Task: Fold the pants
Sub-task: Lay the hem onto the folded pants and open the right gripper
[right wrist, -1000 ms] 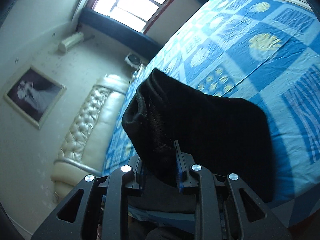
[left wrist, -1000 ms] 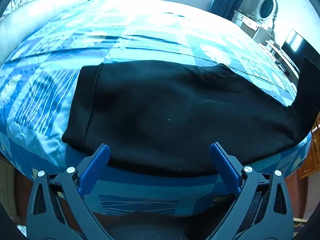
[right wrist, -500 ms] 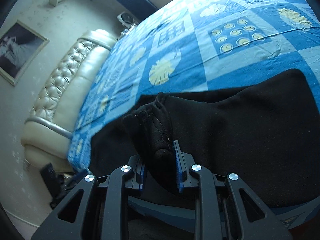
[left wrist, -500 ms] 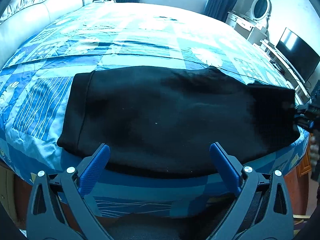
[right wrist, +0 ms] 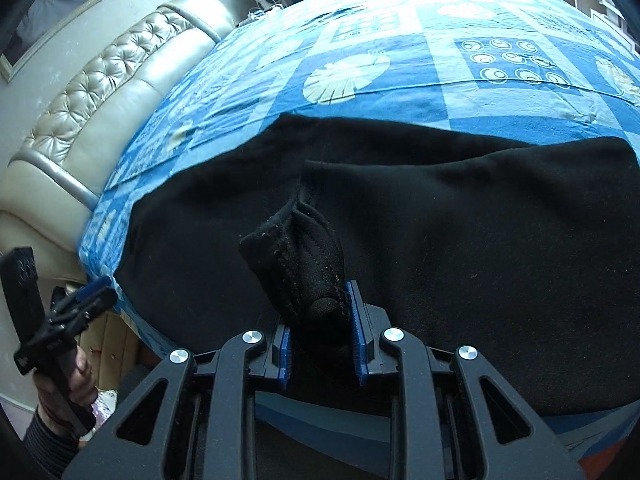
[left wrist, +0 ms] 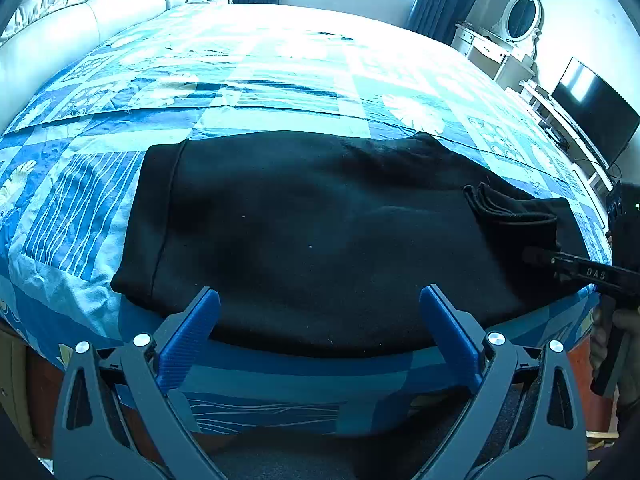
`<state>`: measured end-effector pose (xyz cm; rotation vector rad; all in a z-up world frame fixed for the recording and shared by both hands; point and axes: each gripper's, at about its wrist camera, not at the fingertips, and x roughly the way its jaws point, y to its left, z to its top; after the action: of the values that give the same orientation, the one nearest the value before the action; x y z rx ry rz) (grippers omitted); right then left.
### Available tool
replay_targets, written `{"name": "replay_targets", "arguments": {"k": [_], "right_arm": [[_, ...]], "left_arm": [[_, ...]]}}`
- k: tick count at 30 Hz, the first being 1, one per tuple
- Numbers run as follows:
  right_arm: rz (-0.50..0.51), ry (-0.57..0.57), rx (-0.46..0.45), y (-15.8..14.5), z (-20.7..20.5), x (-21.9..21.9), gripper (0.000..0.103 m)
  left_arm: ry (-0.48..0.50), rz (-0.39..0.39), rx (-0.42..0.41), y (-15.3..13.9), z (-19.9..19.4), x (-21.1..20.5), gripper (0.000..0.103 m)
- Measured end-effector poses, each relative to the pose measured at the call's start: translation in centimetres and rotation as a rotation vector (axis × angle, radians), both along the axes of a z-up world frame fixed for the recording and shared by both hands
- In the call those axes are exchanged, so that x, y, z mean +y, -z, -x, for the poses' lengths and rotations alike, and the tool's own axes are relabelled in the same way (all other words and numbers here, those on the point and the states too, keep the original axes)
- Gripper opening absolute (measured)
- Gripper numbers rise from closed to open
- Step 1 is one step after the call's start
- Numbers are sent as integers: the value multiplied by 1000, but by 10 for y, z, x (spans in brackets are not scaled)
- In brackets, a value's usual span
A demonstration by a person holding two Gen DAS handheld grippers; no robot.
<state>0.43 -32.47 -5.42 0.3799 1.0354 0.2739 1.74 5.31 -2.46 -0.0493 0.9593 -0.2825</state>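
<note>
Black pants [left wrist: 320, 236] lie flat across the near edge of the bed, one end with a seamed band at the left. My left gripper [left wrist: 320, 332] is open and empty, hovering at the pants' near edge. My right gripper [right wrist: 320, 336] is shut on a bunched end of the pants [right wrist: 308, 260] and holds it low over the rest of the cloth [right wrist: 480, 232]. In the left wrist view that gripper [left wrist: 540, 254] shows at the right, carrying the folded-over end [left wrist: 516, 212].
The bed has a blue patterned quilt [left wrist: 280, 80]. A tufted cream headboard [right wrist: 100, 92] stands at the left. A dresser with mirror [left wrist: 516, 28] and a TV [left wrist: 596, 120] stand at the right. The bed edge [left wrist: 300, 392] is just below the left gripper.
My right gripper has brought the held end of the pants down and over onto the rest of the cloth. The left gripper has stayed open at the near edge.
</note>
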Motion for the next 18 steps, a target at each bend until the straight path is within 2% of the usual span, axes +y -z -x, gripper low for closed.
{"name": "replay_targets", "arguments": {"k": [10,15,18], "right_arm": [[-50,-38,-5,1,11,12,52],[-65,-78,-2,0,14,26,54],[-62,-84,-6,0,14,30,60]], "left_arm": [[1,1,5,1,-1,0,100],[3,0,6,3,0,-1,100],[4,-1,4,3,-1,-2,100]]}}
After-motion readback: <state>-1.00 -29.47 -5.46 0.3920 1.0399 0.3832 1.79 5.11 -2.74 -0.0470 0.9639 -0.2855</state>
